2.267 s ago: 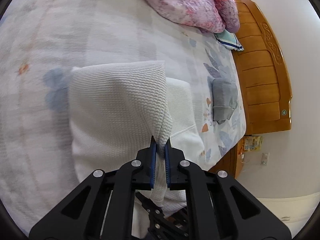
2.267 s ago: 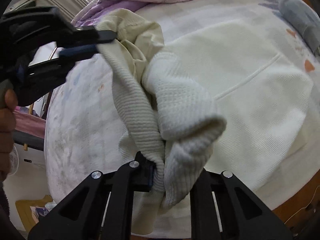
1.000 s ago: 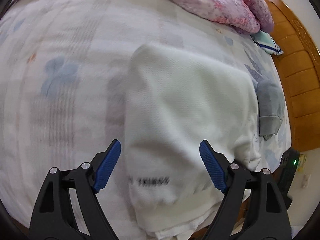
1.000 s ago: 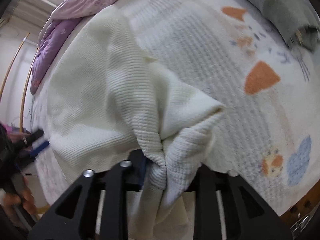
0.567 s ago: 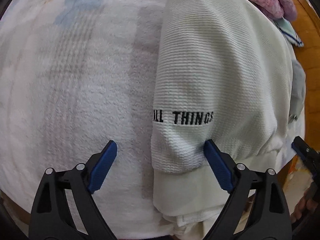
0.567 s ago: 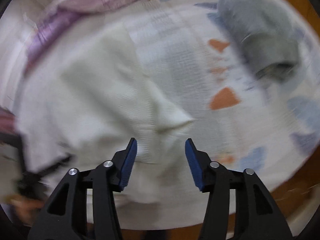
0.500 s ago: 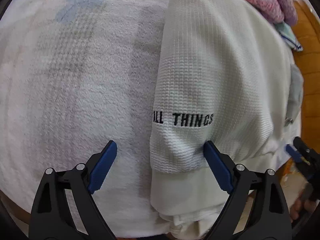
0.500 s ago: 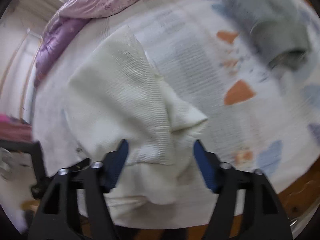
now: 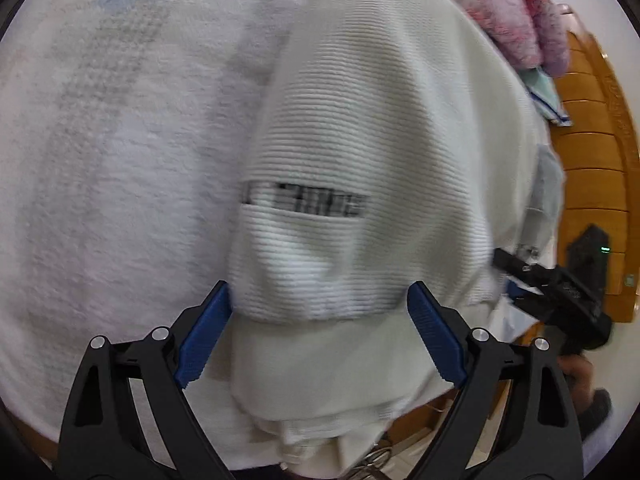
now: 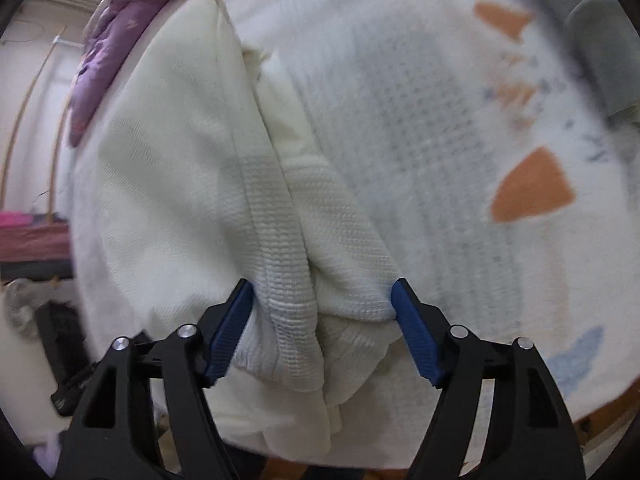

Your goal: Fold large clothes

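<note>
Cream waffle-knit garment [image 9: 360, 152] lies folded on the bed [image 9: 120, 160] near its edge, black lettering blurred; left tongs [image 9: 320, 304] spread wide astride its lower fold, right tongs [image 10: 322, 300] opening with bunched cuff fabric between the jaws, neither pressing the cloth.

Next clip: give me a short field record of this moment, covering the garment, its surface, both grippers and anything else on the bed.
garment: white knit sweater, folded in layers, black lettering blurred
surface: pale patterned bedspread, sweater near its front edge
left gripper: open, jaws astride the sweater's near end, not clamped
right gripper: jaws opening, cuff folds between them, no grip
other items: grey garment, pink quilt
bed frame: wooden board
</note>
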The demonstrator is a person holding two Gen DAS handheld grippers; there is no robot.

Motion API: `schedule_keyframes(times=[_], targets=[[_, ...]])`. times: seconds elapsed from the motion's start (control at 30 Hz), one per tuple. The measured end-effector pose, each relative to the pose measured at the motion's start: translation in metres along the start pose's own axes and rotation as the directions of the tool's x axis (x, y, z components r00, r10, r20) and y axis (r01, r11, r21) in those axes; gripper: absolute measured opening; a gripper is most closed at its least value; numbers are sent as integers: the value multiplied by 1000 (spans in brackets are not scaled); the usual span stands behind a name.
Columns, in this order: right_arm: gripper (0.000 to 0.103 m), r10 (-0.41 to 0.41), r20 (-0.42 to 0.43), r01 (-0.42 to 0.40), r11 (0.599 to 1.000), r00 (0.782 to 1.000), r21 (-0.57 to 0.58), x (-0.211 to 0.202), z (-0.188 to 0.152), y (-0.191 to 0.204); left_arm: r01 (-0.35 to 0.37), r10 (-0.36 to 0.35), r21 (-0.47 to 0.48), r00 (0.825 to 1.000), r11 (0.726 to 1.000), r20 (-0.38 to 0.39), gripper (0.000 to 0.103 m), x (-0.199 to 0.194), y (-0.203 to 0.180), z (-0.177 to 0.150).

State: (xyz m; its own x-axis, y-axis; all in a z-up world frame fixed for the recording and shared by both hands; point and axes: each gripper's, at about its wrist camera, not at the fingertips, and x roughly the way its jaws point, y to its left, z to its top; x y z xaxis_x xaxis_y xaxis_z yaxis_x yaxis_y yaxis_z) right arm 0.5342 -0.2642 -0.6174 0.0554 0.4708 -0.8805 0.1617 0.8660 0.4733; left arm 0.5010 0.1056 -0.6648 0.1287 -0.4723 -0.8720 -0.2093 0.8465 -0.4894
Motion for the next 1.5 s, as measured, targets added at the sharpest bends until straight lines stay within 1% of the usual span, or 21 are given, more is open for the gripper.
schedule_keyframes(times=[0.1,0.17,0.2,0.23,0.37,0.47,0.6,0.7,0.77,0.83,0.87,0.93,1.03,1.13,1.17,1.2,1.27,1.3,1.37,1.47,1.5], targets=[[70,60,-33,-60,998,998,4,1,6,-11,-5,5,-4,999,1000,-32,89,16,3,2],[70,27,-61,-25,999,998,28,1,10,-18,-3,2,-21,999,1000,-43,91,25,7,4],[73,-5,-67,7,999,998,36,0,9,-20,-12,12,-7,999,1000,-44,91,28,6,5],[74,-2,-70,6,998,998,56,-1,5,-22,-28,29,14,998,1000,-48,92,31,2,7],[75,159,-163,-136,980,974,144,19,-23,-29,-21,22,10,998,1000,-63,92,36,-6,13],[75,304,-143,-267,936,942,231,39,-43,-34,-14,15,5,998,1000,-65,92,29,5,12],[84,325,-70,-298,920,943,256,45,-48,-39,-20,20,-6,999,1000,-50,92,28,2,12],[83,348,-52,-324,911,936,256,44,-48,-39,-11,11,-20,999,1000,-36,92,25,5,5],[81,408,-38,-389,891,912,236,40,-45,-33,-1,0,-40,1000,999,-26,92,26,5,-1],[75,337,-46,-325,930,941,171,39,-41,-23,6,-7,-55,1000,998,-16,92,25,7,-8],[73,302,-42,-290,939,952,187,46,-40,-26,1,-1,-57,1000,998,-9,92,25,9,-13],[77,319,9,-310,914,948,264,50,-39,-32,-8,8,-57,1000,998,1,96,28,8,-17],[77,296,43,-295,913,954,280,47,-40,-32,-14,13,-67,1000,998,-20,98,36,8,-14],[65,290,57,-293,907,955,302,42,-42,-32,-34,27,-108,997,994,-72,98,41,7,-4],[56,287,60,-291,906,956,307,39,-45,-35,-38,28,-99,995,994,-99,98,43,4,-1],[42,296,68,-302,900,953,314,35,-45,-37,-41,31,-80,992,996,-119,98,45,2,1],[34,302,87,-314,893,949,322,34,-49,-23,-56,49,-49,991,997,-126,79,42,-3,4],[32,273,90,-287,908,958,305,30,-49,-12,-57,52,-39,991,998,-120,74,36,-6,3],[30,213,101,-233,937,972,261,18,-48,3,-51,46,-36,993,998,-107,52,26,-5,1],[29,149,123,-170,968,981,182,-3,-48,35,6,-6,-5,998,1000,-68,32,-2,-17,-4],[28,128,142,-148,979,982,143,-14,-49,49,12,-11,15,999,1000,-51,31,-12,-25,-5]])
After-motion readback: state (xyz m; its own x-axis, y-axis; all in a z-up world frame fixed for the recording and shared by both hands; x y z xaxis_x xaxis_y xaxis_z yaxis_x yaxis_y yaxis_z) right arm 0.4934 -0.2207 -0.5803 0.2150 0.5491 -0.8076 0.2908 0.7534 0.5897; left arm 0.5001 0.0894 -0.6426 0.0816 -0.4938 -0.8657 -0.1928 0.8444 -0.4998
